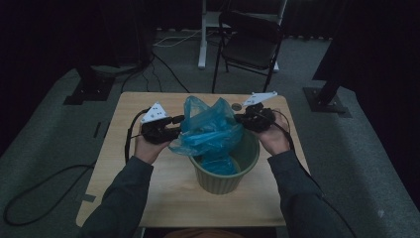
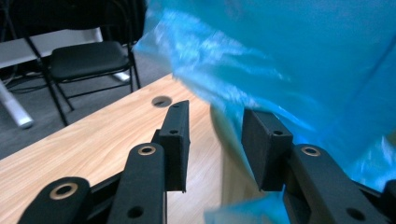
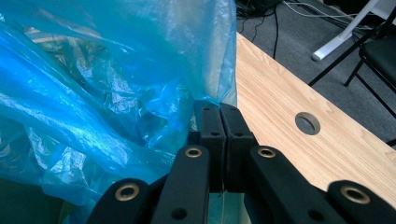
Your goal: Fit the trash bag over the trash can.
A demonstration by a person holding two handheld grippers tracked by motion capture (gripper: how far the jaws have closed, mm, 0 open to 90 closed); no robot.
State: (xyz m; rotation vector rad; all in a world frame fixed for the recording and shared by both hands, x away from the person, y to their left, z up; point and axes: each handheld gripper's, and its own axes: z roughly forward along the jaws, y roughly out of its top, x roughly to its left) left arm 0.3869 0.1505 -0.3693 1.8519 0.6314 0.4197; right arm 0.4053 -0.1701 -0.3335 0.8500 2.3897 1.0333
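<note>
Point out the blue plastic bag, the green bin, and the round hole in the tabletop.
blue plastic bag (image 1: 210, 130): high view, bunched middle above the bin.
green bin (image 1: 220, 182): high view, front outer wall.
round hole (image 3: 307, 123): right gripper view, middle of the opening in the tabletop.

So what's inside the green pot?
The lower part of the blue plastic bag sits crumpled inside the green pot, while the rest billows above the rim. Anything beneath the plastic, and the pot's bottom, is covered.

The bag (image 1: 210, 129) is translucent bright blue. The bin (image 1: 225, 174) is pale green with ribbed sides. The table (image 1: 163, 193) shows light wood grain. The chair (image 1: 250, 44) is black.
</note>
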